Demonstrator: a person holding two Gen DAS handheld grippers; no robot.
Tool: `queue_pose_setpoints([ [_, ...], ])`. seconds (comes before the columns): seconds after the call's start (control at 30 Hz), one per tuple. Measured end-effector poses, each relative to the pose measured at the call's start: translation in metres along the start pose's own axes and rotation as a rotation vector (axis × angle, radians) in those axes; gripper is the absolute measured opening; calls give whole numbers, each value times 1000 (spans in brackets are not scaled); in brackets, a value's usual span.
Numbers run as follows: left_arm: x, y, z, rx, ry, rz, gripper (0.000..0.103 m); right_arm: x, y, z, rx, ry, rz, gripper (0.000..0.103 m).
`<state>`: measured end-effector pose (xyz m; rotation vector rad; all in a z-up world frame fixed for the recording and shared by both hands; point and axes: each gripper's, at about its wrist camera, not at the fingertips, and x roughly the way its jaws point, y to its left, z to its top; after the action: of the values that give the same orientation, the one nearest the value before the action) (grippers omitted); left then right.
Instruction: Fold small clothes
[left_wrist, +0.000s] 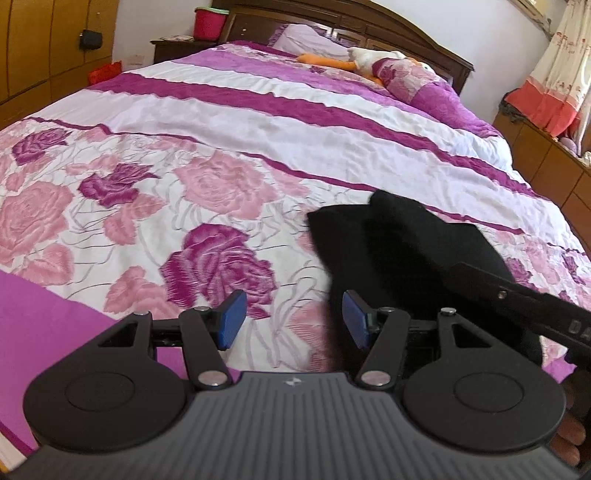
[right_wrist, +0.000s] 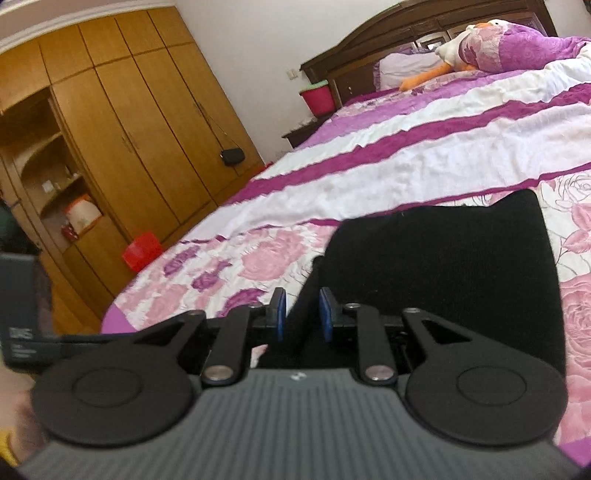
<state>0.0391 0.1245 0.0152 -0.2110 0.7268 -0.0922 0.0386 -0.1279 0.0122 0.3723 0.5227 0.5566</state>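
Left gripper (left_wrist: 293, 319): jaws apart, nothing between the blue pads (left_wrist: 232, 320), poised over the floral bedspread (left_wrist: 207, 192). Right gripper (right_wrist: 302, 314): jaws nearly together, pinching a raised fold of the black garment (right_wrist: 443, 266) at its near edge. The garment lies on the bedspread, at 2 o'clock from the left gripper, 1 o'clock from the right. Farther off, a plush duck (left_wrist: 365, 61) rests by the headboard (left_wrist: 369, 22) at 12 o'clock. Wardrobe (right_wrist: 122, 122) at 10 o'clock in the right view.
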Motion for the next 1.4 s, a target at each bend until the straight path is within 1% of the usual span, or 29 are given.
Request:
queue_pose_setpoints([
  [0.1, 0, -8, 3, 5, 3, -27, 63, -16, 0, 3, 8, -25, 10, 24],
  [0.2, 2, -17, 6, 1, 4, -61, 63, -32, -3, 5, 14, -64, -12, 24],
  [0.27, 4, -22, 8, -4, 6, -88, 63, -40, -7, 7, 1, -90, -68, 24],
  [0.37, 8, -30, 12, -20, 5, -130, 63, -49, -14, 7, -48, -124, -205, 24],
  [0.47, 15, -38, 16, -32, 9, -172, 63, -52, -26, 5, -47, -135, -300, 25],
  [0.5, 19, -41, 17, -34, 15, -184, 63, -53, -30, 5, -43, -136, -319, 27],
  [0.53, 23, -43, 18, -39, 23, -194, 63, -53, -34, 3, -41, -137, -341, 39],
  [0.6, 31, -47, 18, -60, 45, -212, 63, -56, -42, 0, -39, -145, -368, 54],
  [0.67, 40, -50, 17, -80, 62, -229, 63, -59, -49, -4, -38, -143, -371, 54],
  [0.77, 52, -57, 14, -81, 77, -225, 63, -57, -57, -7, -21, -124, -374, 54],
  [0.83, 59, -61, 11, -72, 69, -218, 63, -55, -62, -10, -7, -116, -382, 54],
  [0.9, 66, -65, 8, -61, 40, -205, 63, -54, -66, -13, 9, -112, -383, 54],
  [0.93, 69, -67, 7, -58, 25, -202, 61, -55, -68, -14, 18, -113, -382, 54],
  [0.97, 71, -68, 6, -58, 14, -207, 55, -55, -69, -14, 26, -114, -381, 54],
  [1.0, 72, -69, 4, -59, -3, -223, 37, -54, -71, -15, 32, -115, -379, 54],
  [1.03, 72, -70, 3, -53, -17, -230, 26, -54, -72, -15, 34, -117, -378, 54],
  [1.13, 61, -77, 1, -16, -74, -229, 20, -54, -72, -16, 40, -125, -379, 54],
  [1.2, 47, -79, 3, 1, -123, -220, 19, -55, -71, -16, 46, -133, -379, 54],
  [1.3, 25, -71, 6, 4, -189, -195, 19, -58, -64, -15, 43, -146, -362, 54],
  [1.33, 23, -67, 6, 20, -196, -179, 19, -58, -59, -15, 30, -150, -351, 54],
  [1.4, 27, -57, 5, 36, -170, -140, 19, -56, -50, -15, -8, -147, -333, 54],
])
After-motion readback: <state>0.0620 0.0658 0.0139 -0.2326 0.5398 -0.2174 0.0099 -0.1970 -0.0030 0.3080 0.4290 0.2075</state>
